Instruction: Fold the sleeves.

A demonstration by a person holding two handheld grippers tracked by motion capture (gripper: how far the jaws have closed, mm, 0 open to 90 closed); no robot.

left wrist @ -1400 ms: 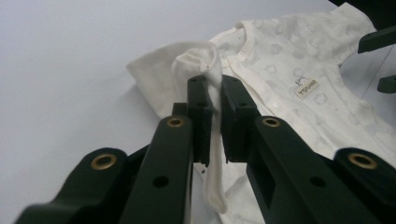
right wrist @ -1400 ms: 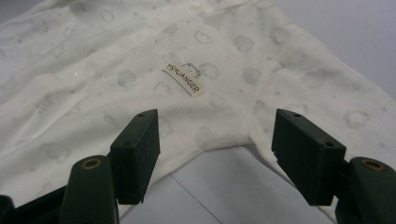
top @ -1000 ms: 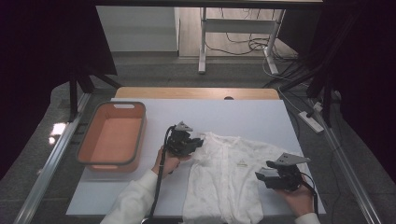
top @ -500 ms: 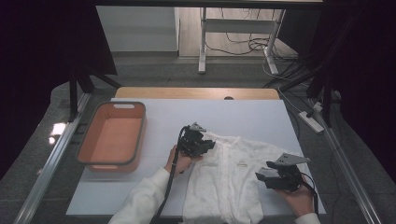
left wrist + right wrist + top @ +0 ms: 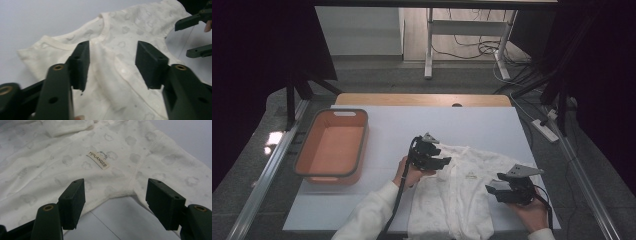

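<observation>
High view: a white garment (image 5: 462,195) lies spread on the white worktop (image 5: 482,125). The left claw (image 5: 439,161) hovers at its collar end, the right claw (image 5: 493,191) at its right edge.

Left gripper view: jaws spread wide, holding nothing, above the ribbed neckline (image 5: 105,27).

Right gripper view: jaws wide apart and empty beside the hem; faint cloud print, a small woven label (image 5: 98,160).

A lab: black curtains (image 5: 257,60); framed white table (image 5: 482,125); floor cables (image 5: 472,47).

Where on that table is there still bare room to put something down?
Bare white table lies beyond the garment, and between it and the orange bin. The near right is crowded: garment, left claw and right claw.
</observation>
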